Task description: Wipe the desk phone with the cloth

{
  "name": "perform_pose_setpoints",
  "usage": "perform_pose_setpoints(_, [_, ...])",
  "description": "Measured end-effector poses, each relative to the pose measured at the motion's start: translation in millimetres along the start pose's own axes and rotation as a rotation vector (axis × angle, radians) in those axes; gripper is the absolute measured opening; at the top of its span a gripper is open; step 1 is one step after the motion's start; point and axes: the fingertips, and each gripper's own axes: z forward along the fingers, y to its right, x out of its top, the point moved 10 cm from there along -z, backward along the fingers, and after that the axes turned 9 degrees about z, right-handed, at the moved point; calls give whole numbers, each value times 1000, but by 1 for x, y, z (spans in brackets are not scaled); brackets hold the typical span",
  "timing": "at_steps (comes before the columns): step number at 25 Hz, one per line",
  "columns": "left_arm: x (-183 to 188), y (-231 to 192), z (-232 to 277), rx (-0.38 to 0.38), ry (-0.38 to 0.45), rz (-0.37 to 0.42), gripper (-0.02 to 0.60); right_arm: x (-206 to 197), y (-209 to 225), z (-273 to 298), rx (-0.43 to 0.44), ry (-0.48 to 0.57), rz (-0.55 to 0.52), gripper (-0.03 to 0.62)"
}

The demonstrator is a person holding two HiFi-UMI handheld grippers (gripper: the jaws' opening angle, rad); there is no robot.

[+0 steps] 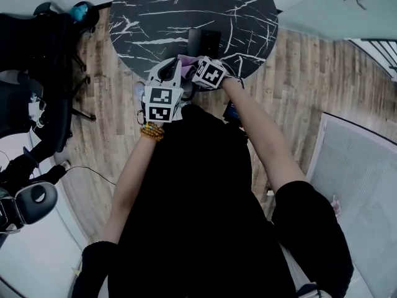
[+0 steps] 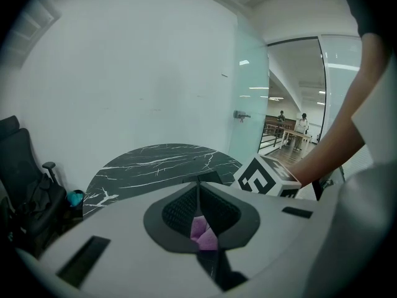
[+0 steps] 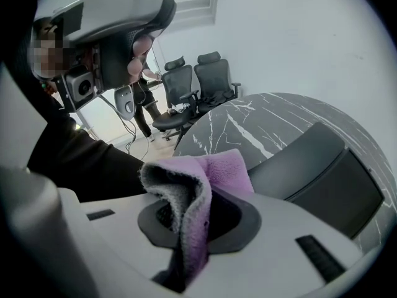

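The purple cloth (image 3: 208,179) hangs folded out of my right gripper (image 3: 195,219), whose jaws are shut on it. In the head view the cloth (image 1: 185,60) shows between both grippers at the near edge of the round black marble table (image 1: 186,11). My left gripper (image 2: 198,194) has its pads together, with a bit of purple cloth (image 2: 201,231) pinched at their base. The dark desk phone (image 1: 205,42) stands on the table just beyond the grippers, and in the right gripper view the phone (image 3: 322,172) lies close on the right.
Black office chairs (image 1: 37,48) stand left of the table, with a teal object (image 1: 80,10) beside them. More chairs (image 3: 198,79) line the far wall. A glass partition (image 2: 251,92) rises behind the table. A pale panel (image 1: 360,185) lies on the wooden floor at right.
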Motion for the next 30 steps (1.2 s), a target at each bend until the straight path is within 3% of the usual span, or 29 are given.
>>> perform_pose_setpoints(30, [2, 9, 1, -4, -2, 26, 23, -11, 1, 10, 80, -18, 36, 61])
